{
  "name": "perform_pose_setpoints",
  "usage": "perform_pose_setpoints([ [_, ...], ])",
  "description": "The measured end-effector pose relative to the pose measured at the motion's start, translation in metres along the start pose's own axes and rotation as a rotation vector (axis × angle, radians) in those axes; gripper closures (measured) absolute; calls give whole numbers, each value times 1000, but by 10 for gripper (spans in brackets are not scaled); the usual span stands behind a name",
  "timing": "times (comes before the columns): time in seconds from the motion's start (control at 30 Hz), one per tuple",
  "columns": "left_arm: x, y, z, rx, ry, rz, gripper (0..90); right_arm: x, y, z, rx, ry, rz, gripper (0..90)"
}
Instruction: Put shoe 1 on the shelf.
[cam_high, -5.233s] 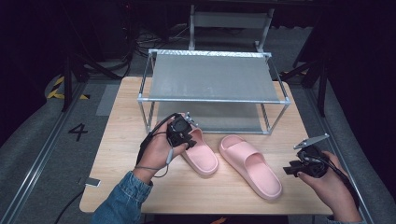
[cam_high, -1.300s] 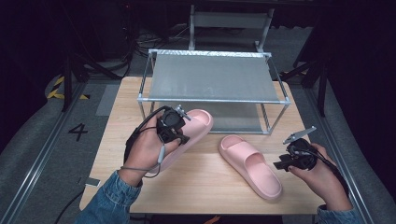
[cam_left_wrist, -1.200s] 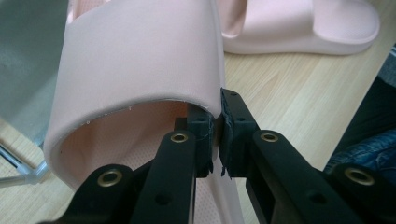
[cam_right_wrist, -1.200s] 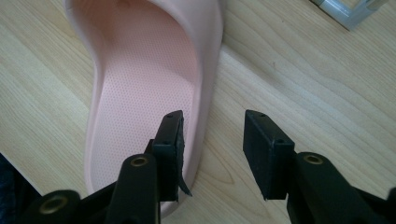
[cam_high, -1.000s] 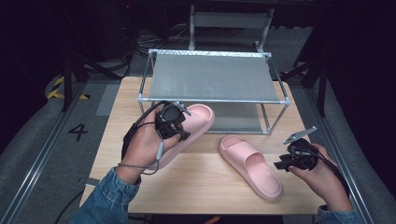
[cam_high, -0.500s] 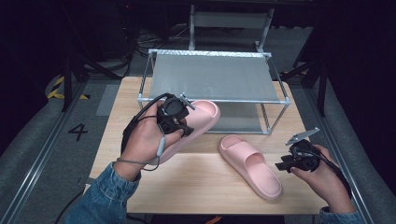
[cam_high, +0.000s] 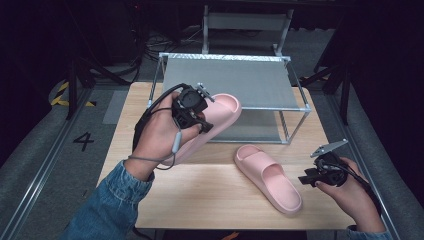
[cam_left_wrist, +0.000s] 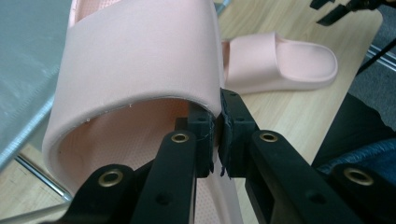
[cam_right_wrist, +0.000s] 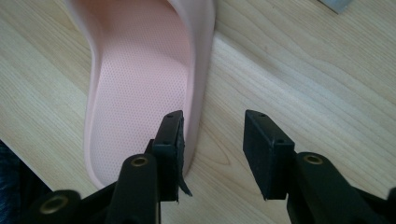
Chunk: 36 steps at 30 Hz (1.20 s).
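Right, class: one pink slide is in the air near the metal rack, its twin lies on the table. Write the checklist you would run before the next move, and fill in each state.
1. Left gripper shut on the lifted slide, pinching the strap edge: ok.
2. Lifted slide off the table: ok.
3. Rack top shelf has bare room for it: ok.
4. Slide raised enough to pass over the shelf's front rail: cannot tell.
5. Right gripper open, its fingers beside the heel of the second slide, not gripping: ok.
6. Second slide flat on the table, apart from the rack: ok.
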<state>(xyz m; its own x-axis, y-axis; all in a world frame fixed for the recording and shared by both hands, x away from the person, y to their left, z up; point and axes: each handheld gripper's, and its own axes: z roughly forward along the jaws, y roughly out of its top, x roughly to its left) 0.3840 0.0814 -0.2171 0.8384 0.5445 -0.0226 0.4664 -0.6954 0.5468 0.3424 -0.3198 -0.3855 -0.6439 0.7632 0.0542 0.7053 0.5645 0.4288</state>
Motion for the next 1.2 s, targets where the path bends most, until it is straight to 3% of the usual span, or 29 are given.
perform_pose_setpoints([
  [0.73, 48, 44, -1, -53, 40, -120, 842, -4, -7, -4, -3, -10, 11, 593],
  [1.03, 65, 64, 16, -86, 91, -181, 842, -4, -7, 0, 6, -8, 5, 591],
  [1.2, 73, 75, 25, -86, 98, -214, 841, -4, -6, -1, 4, -7, 2, 591],
])
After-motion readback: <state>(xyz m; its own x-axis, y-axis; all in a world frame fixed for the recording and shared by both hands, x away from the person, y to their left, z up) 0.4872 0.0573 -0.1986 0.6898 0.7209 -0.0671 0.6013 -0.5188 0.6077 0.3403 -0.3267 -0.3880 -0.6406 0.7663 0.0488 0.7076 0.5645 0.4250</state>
